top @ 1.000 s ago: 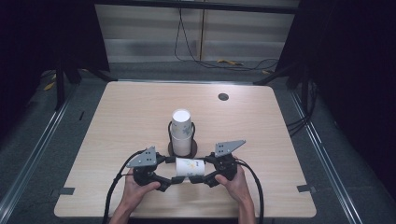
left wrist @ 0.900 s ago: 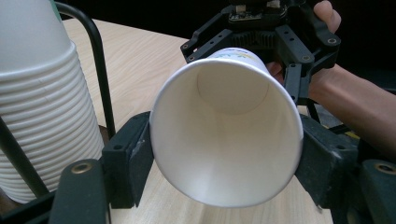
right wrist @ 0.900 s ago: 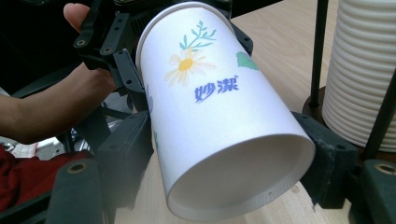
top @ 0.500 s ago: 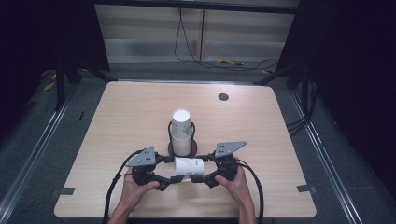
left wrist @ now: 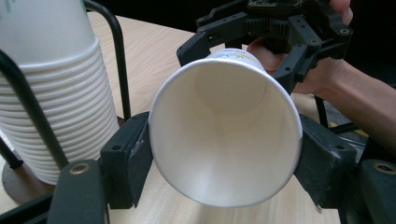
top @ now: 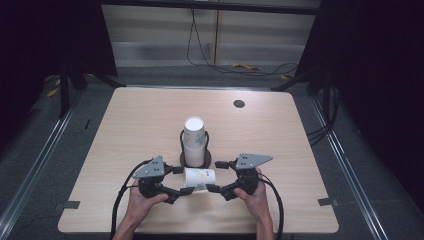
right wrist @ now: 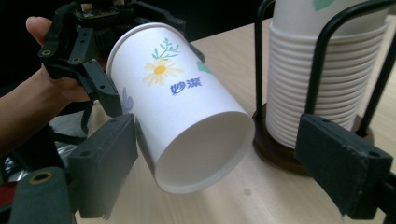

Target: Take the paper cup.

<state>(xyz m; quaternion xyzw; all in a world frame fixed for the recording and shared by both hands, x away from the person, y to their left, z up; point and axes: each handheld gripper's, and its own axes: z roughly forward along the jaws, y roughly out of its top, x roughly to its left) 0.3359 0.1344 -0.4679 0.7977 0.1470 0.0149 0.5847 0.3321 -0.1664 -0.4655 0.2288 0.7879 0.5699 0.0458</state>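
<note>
As handover nears: paper cup (top: 199, 178) lies sideways above the desk (top: 280, 145), near the cup stack (top: 194, 141).
Left claw (top: 184, 191): pinching the rim.
Right claw (top: 215, 176): just spread, straddling the cup's base.

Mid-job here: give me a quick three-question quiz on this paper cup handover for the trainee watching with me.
1. True or false: the left gripper is clamped on the rim end of the paper cup.
2. Where is the stack of paper cups? A. in a black wire holder on the table; B. loose on the floor; C. in the person's hand.
3. In the right gripper view, how do the right gripper jaws stand to the cup's base?

Key
1. True.
2. A.
3. They have just been opening: the right jaw stands clear of the base, and the left jaw sits close beside it.
</note>
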